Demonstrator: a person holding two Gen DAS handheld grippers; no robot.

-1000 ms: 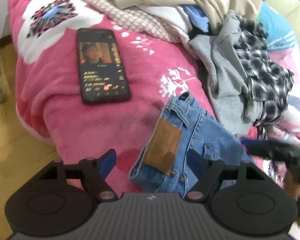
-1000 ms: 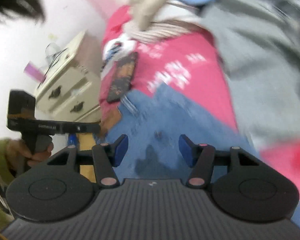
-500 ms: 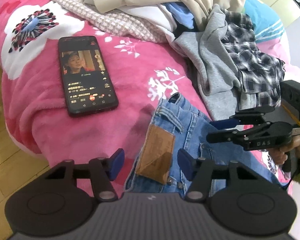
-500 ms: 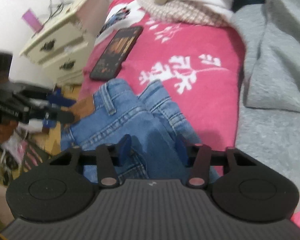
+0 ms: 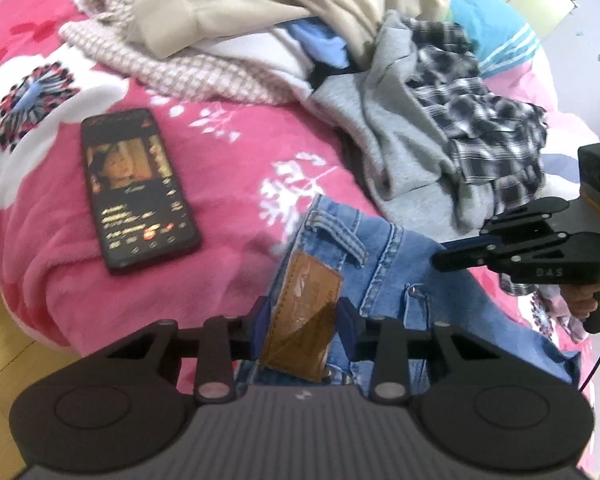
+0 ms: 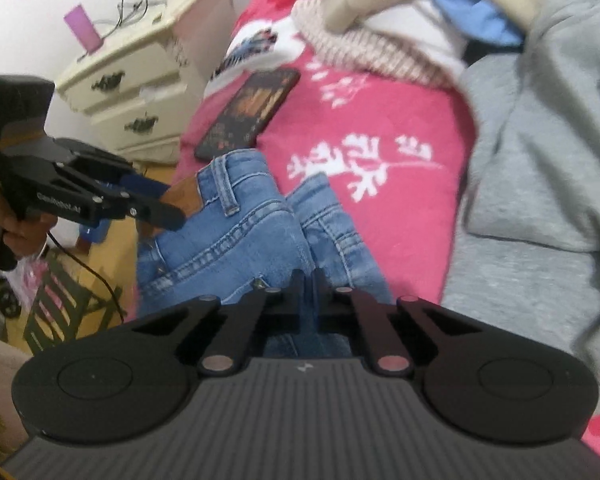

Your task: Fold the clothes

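A: Where are the jeans [image 5: 400,264] now?

B: They lie crumpled on the pink blanket [image 5: 228,184] of the bed, at its near edge. I take the jeans as the landmark for everything. The phone [image 5: 138,188] lies flat on the blanket to the left of the jeans, near but not touching, with its screen lit.

A: And the other clothes?

B: The grey garment [image 5: 388,136] lies just behind the jeans, and the checked black-and-white garment [image 5: 484,128] lies on it, behind and to the right of the jeans. The beige garment [image 5: 260,0] and the small-check pink cloth [image 5: 188,68] are farther behind the jeans, in the same heap.

A: What does the left tool [image 5: 302,330] do?

B: It stands at the waistband of the jeans, with the brown leather patch [image 5: 306,320] between its blue pads. Its jaws are closing, and the pads already press on the waistband from both sides.

A: And the right tool [image 6: 308,284]?

B: It is closed tightly on a fold of the denim, to the right of the patch. In the left wrist view you see the right tool from the side, its fingers together over the jeans.

A: Anything beside the bed?

B: A cream bedside cabinet [image 6: 140,84] stands far behind the jeans on the left, off the bed.
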